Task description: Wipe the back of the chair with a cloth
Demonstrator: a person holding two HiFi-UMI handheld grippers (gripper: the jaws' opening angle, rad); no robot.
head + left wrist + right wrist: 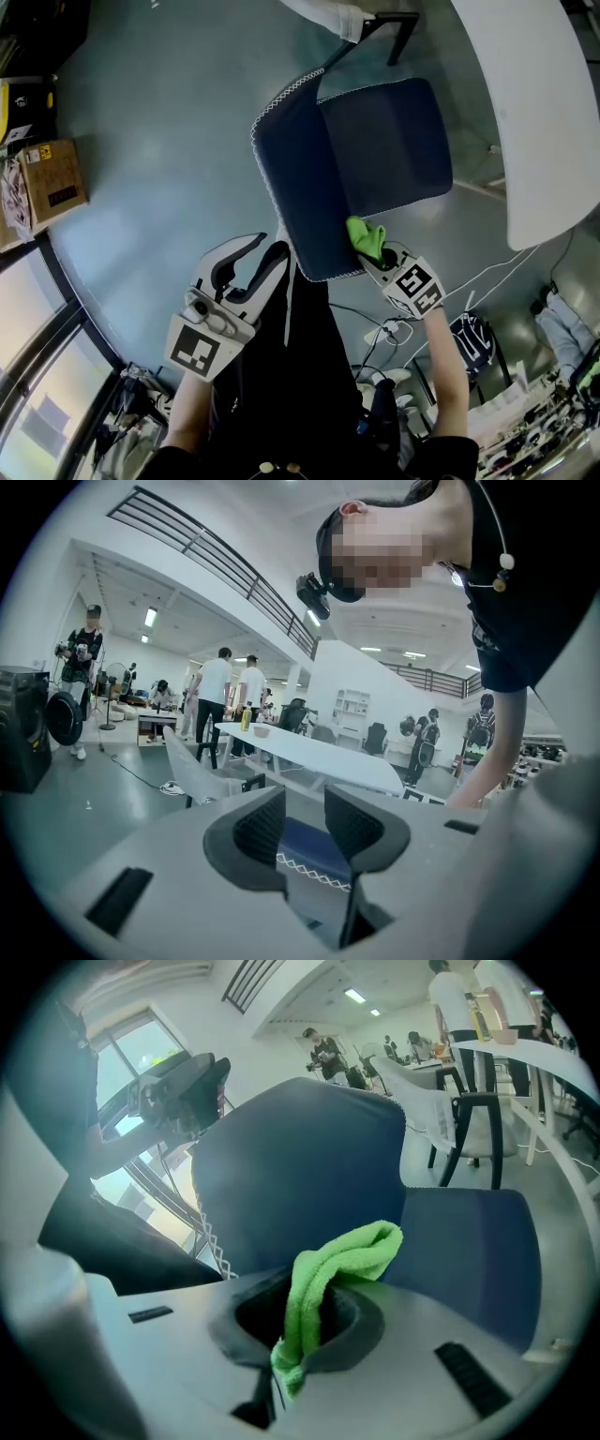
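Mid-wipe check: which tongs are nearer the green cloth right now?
Right. The right tongs are shut on the green cloth by one edge of the chair back. The left tongs stand open at its opposite edge, apart from the cloth.

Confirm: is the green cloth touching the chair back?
Cannot tell. In head and right gripper views the cloth overlaps the chair back; neither shows contact or a gap plainly.
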